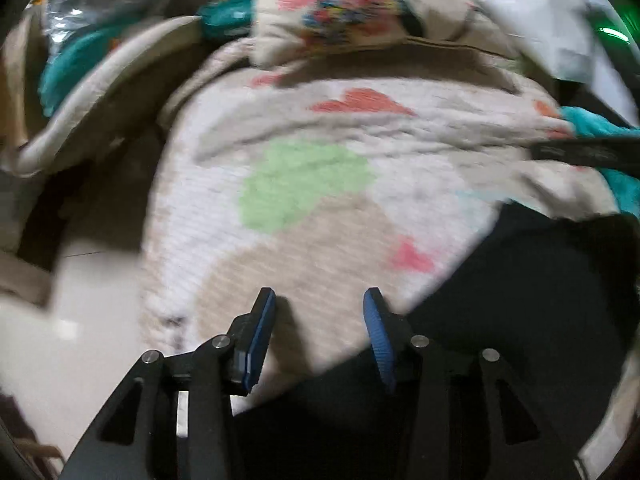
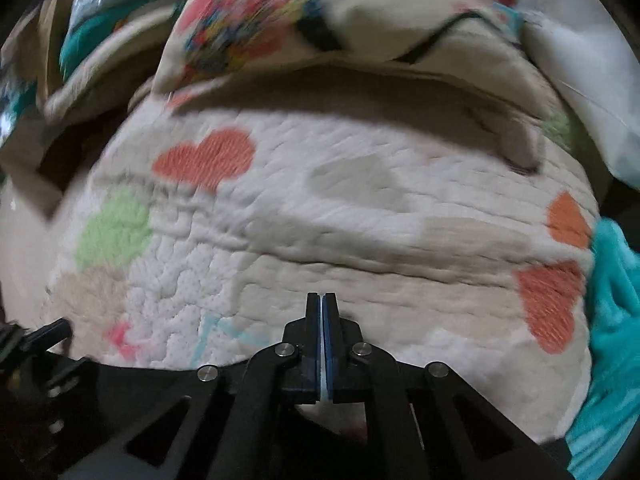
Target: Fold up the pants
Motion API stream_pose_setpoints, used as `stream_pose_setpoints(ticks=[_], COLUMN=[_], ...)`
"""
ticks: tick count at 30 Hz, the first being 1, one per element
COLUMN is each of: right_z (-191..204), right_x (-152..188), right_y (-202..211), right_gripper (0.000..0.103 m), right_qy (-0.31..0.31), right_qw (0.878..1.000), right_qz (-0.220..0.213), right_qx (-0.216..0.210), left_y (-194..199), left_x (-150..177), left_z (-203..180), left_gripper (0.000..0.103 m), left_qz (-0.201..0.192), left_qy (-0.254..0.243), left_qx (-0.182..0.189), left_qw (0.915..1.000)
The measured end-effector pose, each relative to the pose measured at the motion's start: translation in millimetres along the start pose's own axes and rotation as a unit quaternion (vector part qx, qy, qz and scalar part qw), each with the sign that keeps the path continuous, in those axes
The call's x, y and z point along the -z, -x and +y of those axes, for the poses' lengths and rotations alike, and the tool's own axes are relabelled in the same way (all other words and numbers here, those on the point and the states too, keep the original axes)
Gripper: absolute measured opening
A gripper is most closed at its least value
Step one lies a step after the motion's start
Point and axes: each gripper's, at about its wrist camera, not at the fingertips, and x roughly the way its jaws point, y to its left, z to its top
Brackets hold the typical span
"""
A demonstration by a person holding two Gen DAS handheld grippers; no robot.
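Black pants (image 1: 520,300) lie dark on a quilted white blanket (image 1: 304,216) with orange, green and beige patches, at the lower right of the left wrist view. My left gripper (image 1: 320,300) is open and empty, hovering over the blanket at the pants' edge. In the right wrist view, dark cloth (image 2: 132,392) that looks like the pants lies at the lower left under the gripper body. My right gripper (image 2: 322,300) is shut with nothing visible between its pads, over the blanket (image 2: 320,208). Its arm shows as a dark bar (image 1: 588,154) in the left wrist view. Both views are motion-blurred.
A cream pillow (image 1: 340,8) with a colourful print lies at the blanket's far end, also in the right wrist view (image 2: 280,20). Teal fabric (image 2: 612,320) lies at the right edge. Pale tiled floor (image 1: 80,320) shows on the left. Clutter in plastic (image 1: 80,12) sits far left.
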Motion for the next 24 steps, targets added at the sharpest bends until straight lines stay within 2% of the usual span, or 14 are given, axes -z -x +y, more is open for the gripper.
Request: stream_pose_setpoints(ticks=[2, 3, 5, 9, 11, 14, 16, 17, 19, 20, 21, 23, 24], right_z=[-12.9, -17.8, -21.9, -10.3, -2.2, -10.0, -23.6, -33.2, -61.3, -75.9, -90.1, -99.4, -91.1], right_x=[11.9, 20.5, 39.4, 71.2, 79.4, 84.5, 88.9, 91.7, 99.4, 103.8, 110.0, 120.5, 125.2], right_y=[18.6, 26.5, 34.6, 19.3, 8.4, -1.5, 8.7, 15.1, 29.8, 36.7, 46.5, 67.5, 78.4], right_gripper=[0.005, 0.005, 0.005, 0.005, 0.006, 0.004, 0.004, 0.004, 0.004, 0.004, 0.004, 0.004, 0.006], right_qy=[-0.010, -0.014, -0.023, -0.051, -0.057, -0.094, -0.104, -0.112, -0.136, -0.149, -0.167, -0.205, -0.205], right_qw=[1.000, 1.000, 0.999, 0.991, 0.990, 0.989, 0.992, 0.992, 0.987, 0.980, 0.973, 0.971, 0.970], right_qz=[-0.001, 0.001, 0.012, 0.053, 0.063, 0.072, 0.058, 0.052, 0.046, 0.047, 0.044, 0.028, 0.022], right_qx=[0.008, 0.001, -0.028, -0.109, -0.116, -0.092, -0.049, -0.019, 0.073, 0.124, 0.151, 0.121, 0.126], left_y=[2.1, 6.2, 17.3, 43.7, 53.2, 55.8, 48.5, 45.1, 44.2, 44.8, 47.1, 57.0, 61.6], left_x=[-4.0, -3.6, 1.0, 26.2, 47.0, 67.7, 77.9, 81.4, 79.8, 79.2, 78.0, 78.2, 80.0], left_z=[21.5, 33.4, 42.2, 29.0, 20.9, 11.7, 8.9, 11.1, 18.5, 22.0, 25.8, 28.0, 26.8], left_gripper=[0.045, 0.045, 0.045, 0.045, 0.045, 0.047, 0.048, 0.048, 0.048, 0.048, 0.048, 0.048, 0.048], left_qz=[0.007, 0.008, 0.001, -0.010, -0.006, 0.007, 0.021, 0.021, 0.011, 0.013, 0.015, 0.006, 0.002], left_qy=[0.057, 0.091, 0.121, 0.116, 0.113, 0.098, 0.078, 0.076, 0.085, 0.094, 0.107, 0.115, 0.113], left_qx=[0.039, 0.059, 0.081, 0.118, 0.135, 0.143, 0.125, 0.120, 0.128, 0.129, 0.134, 0.141, 0.143], left_qw=[0.9976, 0.9940, 0.9893, 0.9861, 0.9845, 0.9848, 0.9888, 0.9896, 0.9881, 0.9871, 0.9851, 0.9832, 0.9833])
